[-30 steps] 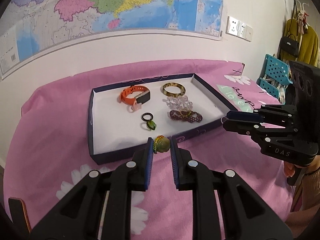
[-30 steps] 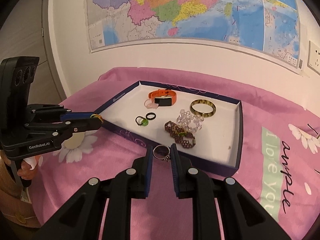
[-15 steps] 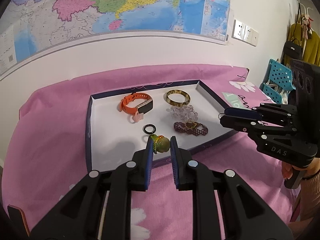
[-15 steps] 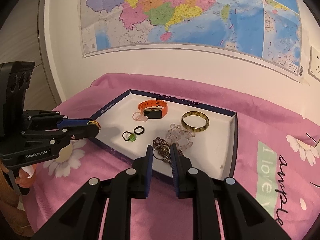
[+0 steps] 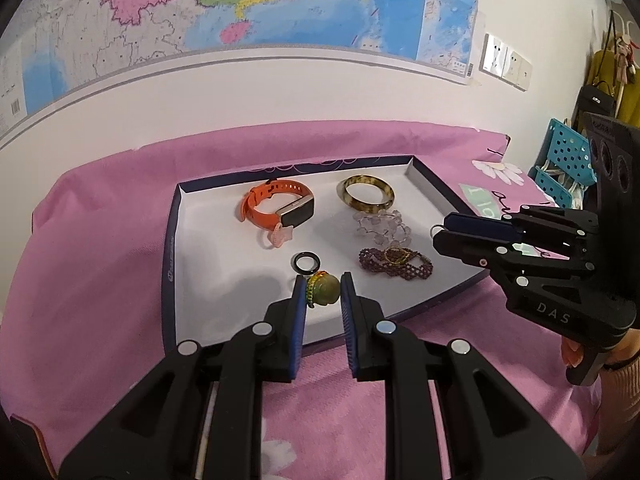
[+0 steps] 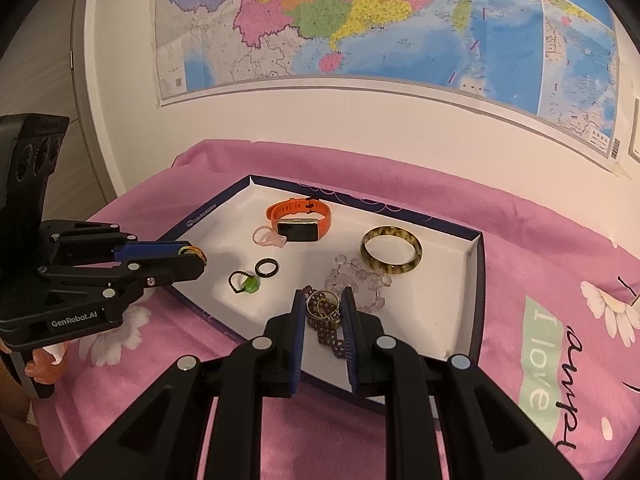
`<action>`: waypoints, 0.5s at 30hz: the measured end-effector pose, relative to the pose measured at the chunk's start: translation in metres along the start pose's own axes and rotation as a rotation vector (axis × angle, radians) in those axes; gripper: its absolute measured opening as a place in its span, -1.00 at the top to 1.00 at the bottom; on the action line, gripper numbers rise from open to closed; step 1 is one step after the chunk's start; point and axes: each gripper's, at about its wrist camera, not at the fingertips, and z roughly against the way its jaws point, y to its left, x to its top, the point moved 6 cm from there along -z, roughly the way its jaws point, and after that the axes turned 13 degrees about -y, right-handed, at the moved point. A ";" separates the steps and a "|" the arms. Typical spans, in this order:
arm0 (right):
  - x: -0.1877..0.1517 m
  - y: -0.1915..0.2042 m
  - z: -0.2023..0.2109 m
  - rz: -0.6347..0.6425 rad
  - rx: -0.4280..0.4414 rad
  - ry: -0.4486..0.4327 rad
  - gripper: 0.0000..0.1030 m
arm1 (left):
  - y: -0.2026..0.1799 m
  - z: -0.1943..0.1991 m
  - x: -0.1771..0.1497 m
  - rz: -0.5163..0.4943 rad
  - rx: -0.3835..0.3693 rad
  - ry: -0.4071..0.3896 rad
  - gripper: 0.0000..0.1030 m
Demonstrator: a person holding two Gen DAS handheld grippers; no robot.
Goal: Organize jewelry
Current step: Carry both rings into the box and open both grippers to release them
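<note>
Occlusion first: left gripper point(image 5: 323, 294) covers most of the green-stone ring point(image 6: 245, 282) in its own view; that ring shows fully only from the right wrist, lying in the tray point(image 5: 208, 240) beside the black ring point(image 5: 307, 262). Left fingers point(image 5: 298, 300) nearly closed, clamped on a green bead charm point(image 5: 325, 294) with a yellow-green cord, held over the tray's near part. Right gripper point(image 6: 323, 308) likewise narrow, pinching a metal ring point(image 6: 322, 304) above the purple beaded bracelet point(image 5: 394, 263), whose near end its fingers hide. Ring detail hard to resolve. Also in tray: orange smartwatch point(image 5: 280, 208), pink star ring point(image 5: 278, 237), amber bangle point(image 5: 366, 198), clear bead bracelet point(image 5: 382, 226). Tray sits on a pink floral cloth point(image 5: 100, 248); wall map point(image 5: 240, 12) behind, cut off at the top. Fingertips of a hand point(image 5: 572, 354) only partly visible behind the right gripper's handle.
</note>
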 end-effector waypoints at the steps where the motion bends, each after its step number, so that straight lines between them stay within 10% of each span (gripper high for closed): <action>1: 0.000 0.000 -0.001 0.001 0.000 0.002 0.69 | 0.000 -0.002 0.000 0.000 0.000 0.002 0.66; 15: -0.007 -0.006 -0.019 -0.022 -0.010 0.040 0.69 | 0.002 -0.019 -0.005 0.009 0.018 0.036 0.66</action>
